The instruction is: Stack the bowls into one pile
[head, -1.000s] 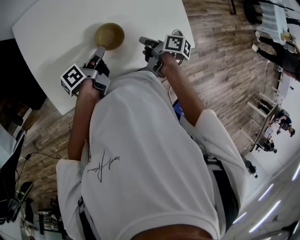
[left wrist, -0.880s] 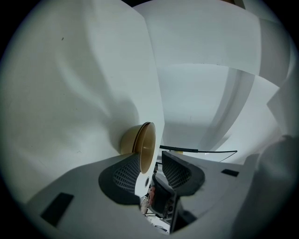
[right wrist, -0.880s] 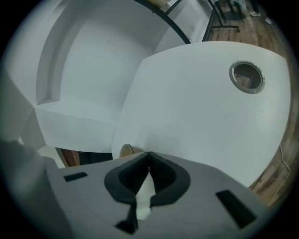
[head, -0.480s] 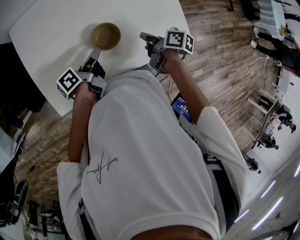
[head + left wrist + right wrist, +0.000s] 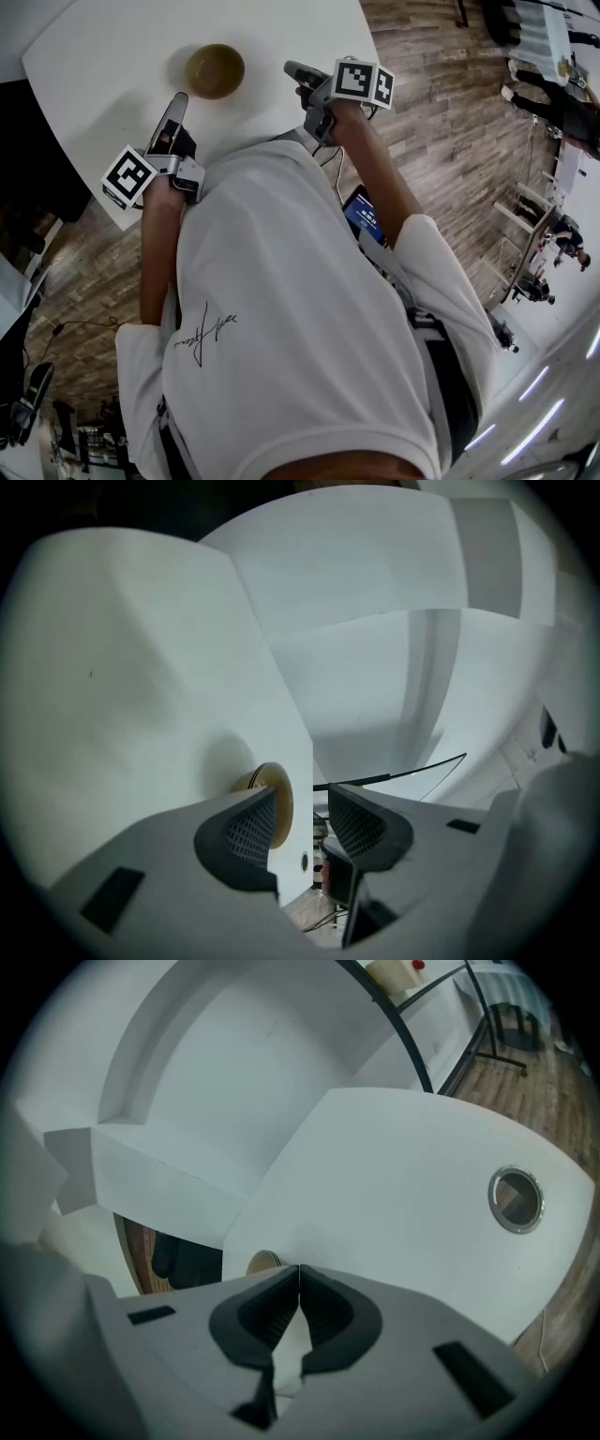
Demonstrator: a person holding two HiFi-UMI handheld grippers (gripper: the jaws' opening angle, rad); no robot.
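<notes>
One view, overhead, shows the bowl point(image 5: 215, 70) whole; left gripper point(image 5: 302, 803) jaws just opened empty, right gripper point(image 5: 298, 1279) closed.

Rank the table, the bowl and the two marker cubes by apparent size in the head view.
1. White table, by far the largest.
2. Bowl, only slightly ahead.
3. Left marker cube and right marker cube: these look alike and sit nearer the camera, so they are not ranked against each other.
</notes>
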